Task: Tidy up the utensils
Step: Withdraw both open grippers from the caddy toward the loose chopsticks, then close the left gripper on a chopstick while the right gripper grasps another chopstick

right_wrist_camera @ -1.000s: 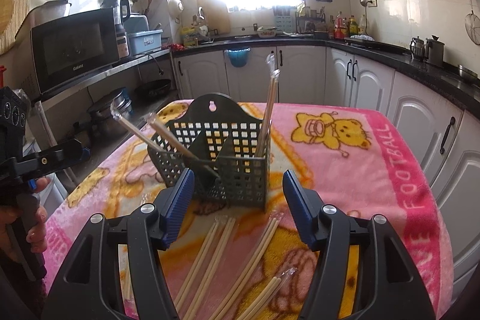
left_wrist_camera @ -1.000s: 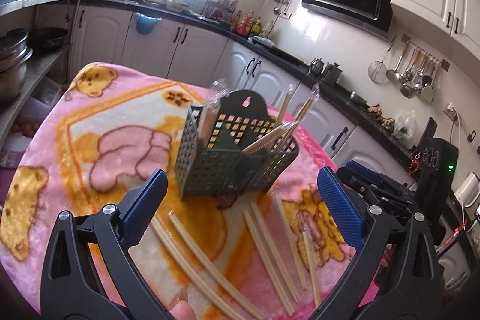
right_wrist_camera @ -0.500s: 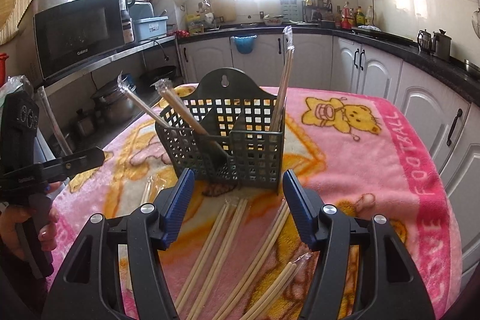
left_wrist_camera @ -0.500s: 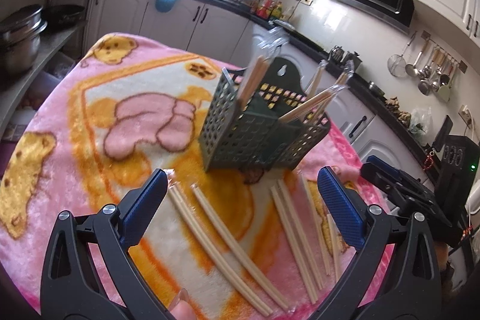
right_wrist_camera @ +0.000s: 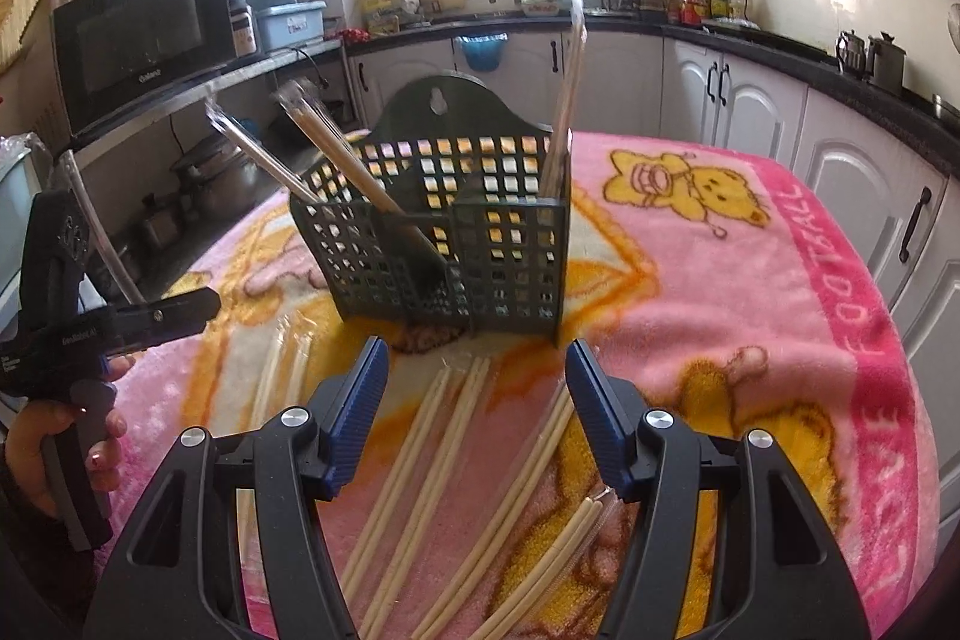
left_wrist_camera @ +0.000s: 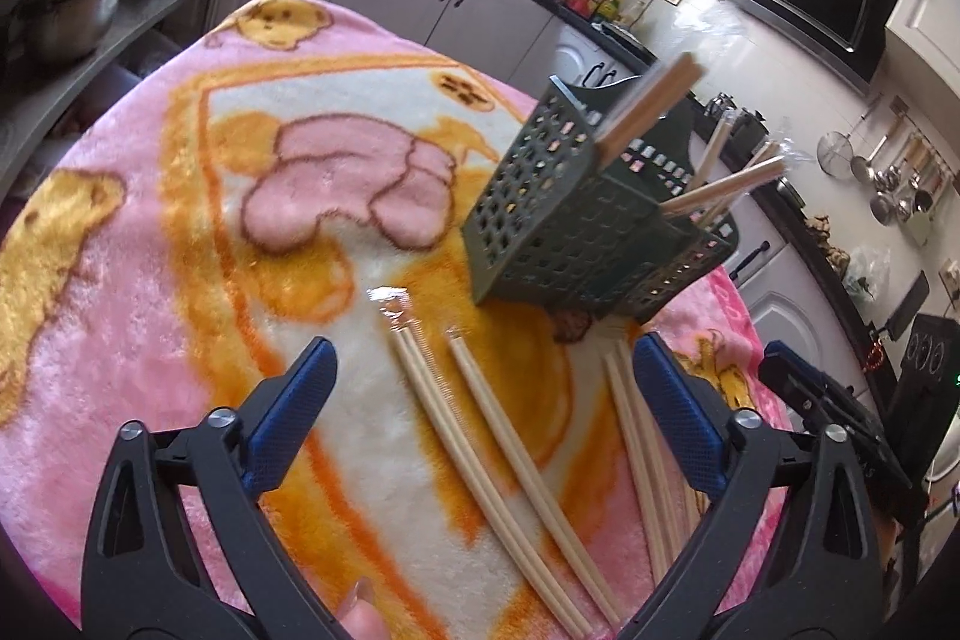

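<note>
Pink blanket (right_wrist_camera: 750, 292), caddy (right_wrist_camera: 444, 244), loose chopsticks (right_wrist_camera: 420, 466)

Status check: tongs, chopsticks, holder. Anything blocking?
Left tongs open, empty; right tongs open, empty. Several chopstick pairs loose on blanket; others standing in holder. Nothing blocking.

Blanket (left_wrist_camera: 180, 232) under my tools is plush fleece, fuzzy nap, matt. Utensil caddy (right_wrist_camera: 456, 244) reads as dark green moulded plastic, perforated, dull sheen. Chopsticks (left_wrist_camera: 516, 466) on the cloth look like pale bare wood or bamboo, smooth, unvarnished; some sit in clear glossy film sleeves (left_wrist_camera: 393, 307) that crinkle and catch light. My left gripper (left_wrist_camera: 480, 412) and right gripper (right_wrist_camera: 477, 409): black matt plastic arms, blue textured rubbery pads (right_wrist_camera: 360, 412), shiny metal rivets (right_wrist_camera: 294, 418). Pots (left_wrist_camera: 72, 4) beside me, brushed steel.
</note>
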Available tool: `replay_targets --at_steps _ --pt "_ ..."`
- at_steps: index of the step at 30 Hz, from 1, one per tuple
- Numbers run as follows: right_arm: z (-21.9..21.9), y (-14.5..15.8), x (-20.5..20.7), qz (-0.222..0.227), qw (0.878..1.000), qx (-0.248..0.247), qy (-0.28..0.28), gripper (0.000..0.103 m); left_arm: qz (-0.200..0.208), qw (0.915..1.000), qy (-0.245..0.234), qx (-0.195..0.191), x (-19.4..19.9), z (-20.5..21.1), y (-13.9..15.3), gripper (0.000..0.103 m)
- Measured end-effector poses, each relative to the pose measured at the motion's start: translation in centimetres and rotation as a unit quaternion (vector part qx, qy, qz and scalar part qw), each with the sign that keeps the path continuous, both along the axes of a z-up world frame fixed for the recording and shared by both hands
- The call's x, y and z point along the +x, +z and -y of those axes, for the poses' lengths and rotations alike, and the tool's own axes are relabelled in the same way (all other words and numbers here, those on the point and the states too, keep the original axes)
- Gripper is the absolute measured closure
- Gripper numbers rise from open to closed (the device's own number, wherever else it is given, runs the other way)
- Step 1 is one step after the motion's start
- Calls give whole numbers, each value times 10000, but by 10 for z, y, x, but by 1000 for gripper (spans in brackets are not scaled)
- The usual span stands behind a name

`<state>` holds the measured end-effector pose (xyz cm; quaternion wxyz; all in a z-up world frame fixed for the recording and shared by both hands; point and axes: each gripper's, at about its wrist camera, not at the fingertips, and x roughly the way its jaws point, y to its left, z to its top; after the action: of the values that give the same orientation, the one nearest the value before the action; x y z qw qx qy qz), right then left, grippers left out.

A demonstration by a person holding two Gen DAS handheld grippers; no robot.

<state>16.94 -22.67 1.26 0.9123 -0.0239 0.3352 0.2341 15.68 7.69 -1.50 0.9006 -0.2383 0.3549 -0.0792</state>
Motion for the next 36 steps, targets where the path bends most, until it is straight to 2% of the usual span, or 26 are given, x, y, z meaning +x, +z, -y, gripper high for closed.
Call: replay_targets --at_steps 4,8,10,16,26,36 --pt "1 -13 10 -168 9997 -93 -118 44 -227 9997 51 -54 8 -4 -13 39" --pt "4 -24 21 -320 9993 -111 -177 44 -455 9987 85 -207 16 -10 -26 48" --pt "7 -29 28 -402 9989 -121 -221 44 -547 9981 114 -255 21 -11 -31 56" --pt "11 -41 45 -609 9976 -121 -309 47 -713 9968 156 -310 34 -15 -40 64" --pt "14 -48 69 -810 9959 -135 -370 51 -821 9962 218 -192 51 -17 -43 68" --pt "8 -66 97 -1135 9923 -351 -352 62 -866 9957 312 -69 61 -19 -45 78"
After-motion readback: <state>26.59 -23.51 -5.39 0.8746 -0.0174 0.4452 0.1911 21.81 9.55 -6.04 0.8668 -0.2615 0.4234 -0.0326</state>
